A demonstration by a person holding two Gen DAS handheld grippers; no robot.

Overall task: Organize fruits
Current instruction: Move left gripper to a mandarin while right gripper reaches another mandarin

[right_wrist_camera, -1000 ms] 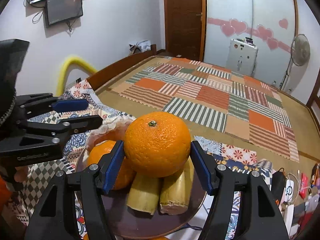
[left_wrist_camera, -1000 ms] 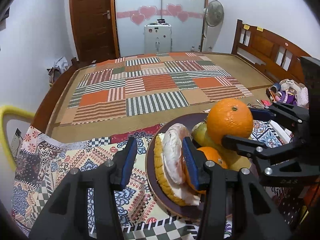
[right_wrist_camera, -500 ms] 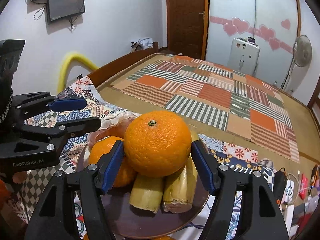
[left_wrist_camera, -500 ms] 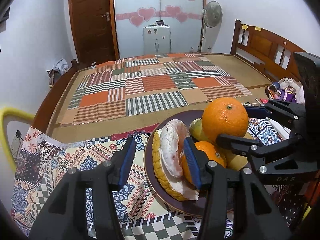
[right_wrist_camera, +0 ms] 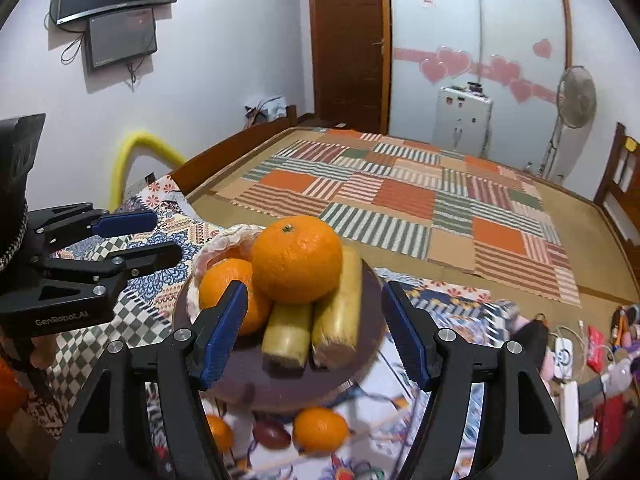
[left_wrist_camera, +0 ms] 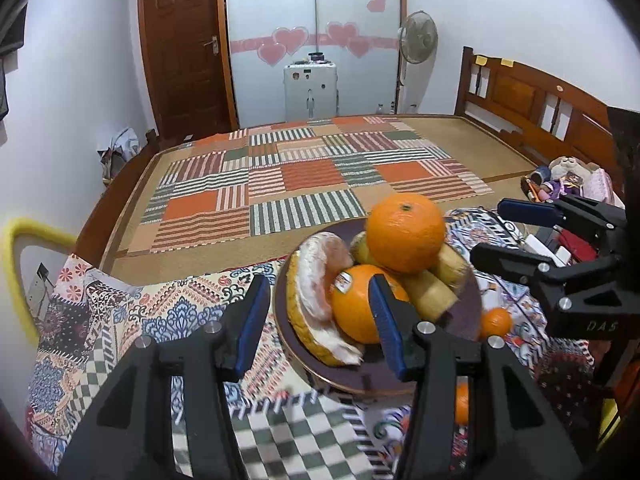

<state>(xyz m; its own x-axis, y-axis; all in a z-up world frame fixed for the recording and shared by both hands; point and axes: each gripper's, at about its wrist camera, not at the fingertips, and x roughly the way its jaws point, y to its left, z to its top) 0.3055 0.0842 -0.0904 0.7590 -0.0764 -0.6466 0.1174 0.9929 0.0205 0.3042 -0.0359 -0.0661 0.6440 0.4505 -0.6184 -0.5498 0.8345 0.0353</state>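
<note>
Behind the patterned surface [right_wrist_camera: 168, 236] lies the bed, and with both my right tool [right_wrist_camera: 314, 334] and left tool [left_wrist_camera: 316, 322] spread apart and empty, I'd retreat slowly so the top orange [right_wrist_camera: 298, 260] stays balanced on the plate [right_wrist_camera: 280, 384].

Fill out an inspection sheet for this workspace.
Surface: patterned cloth over the table.
Job's things: dark plate holding the big orange on top, a smaller orange, two yellow stalk pieces and a peeled pomelo piece.
Clutter: small oranges on the cloth beside the plate; toys and oddments.
Grippers: left gripper open, empty; right gripper open, clear of the big orange.
Cables: white cord.
Surroundings: bed with striped quilt, fan, wall screens.
</note>
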